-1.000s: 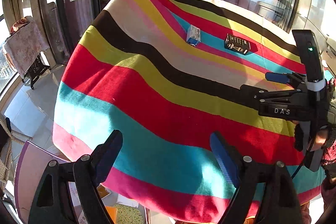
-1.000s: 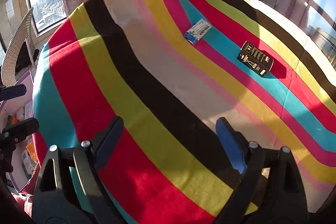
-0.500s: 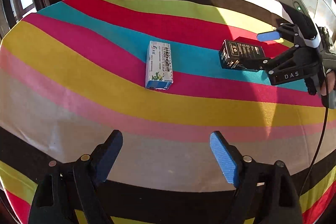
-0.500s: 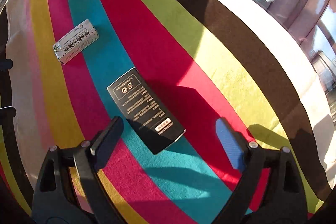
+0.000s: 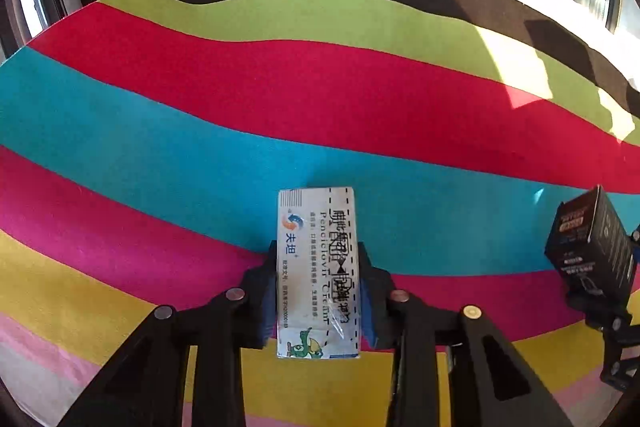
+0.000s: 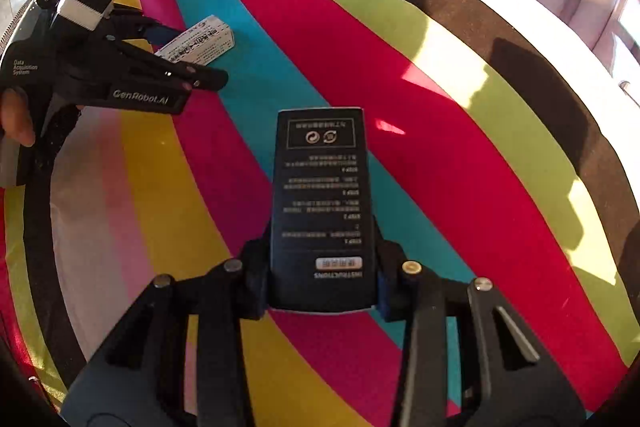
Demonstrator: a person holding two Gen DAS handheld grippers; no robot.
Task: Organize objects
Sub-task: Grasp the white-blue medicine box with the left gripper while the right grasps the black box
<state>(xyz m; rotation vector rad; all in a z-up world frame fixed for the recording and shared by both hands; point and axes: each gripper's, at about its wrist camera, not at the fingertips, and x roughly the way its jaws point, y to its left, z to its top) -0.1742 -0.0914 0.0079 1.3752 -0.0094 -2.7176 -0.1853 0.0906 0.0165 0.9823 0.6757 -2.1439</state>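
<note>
- Left gripper (image 5: 318, 291): clamped on the white cream box (image 5: 317, 273), jaws having just closed in on its long sides; box lying flat on the striped tablecloth (image 5: 200, 131), across the teal and magenta bands.
- Right gripper (image 6: 322, 267): likewise just closed, pinching the black instruction box (image 6: 322, 211) near its printed end; far end pointing away over the teal stripe.
- Seen from the right wrist view, white cream box well apart from the black one, up and to the left, with the left gripper's body over it.
- Neither box visibly raised off the cloth; hard to tell from these views.
- Risk, judged: thin cardboard walls likely to buckle under a hard squeeze, letting the white box twist or slip out once lifted.
- Risk, judged: black box held near one end only, so likely to droop or pivot between the pads.
- Risk, judged: loose cloth possibly dragged or bunched if either box slid rather than lifted.
- Risk, judged: grippers close enough to collide if both boxes brought together carelessly.
</note>
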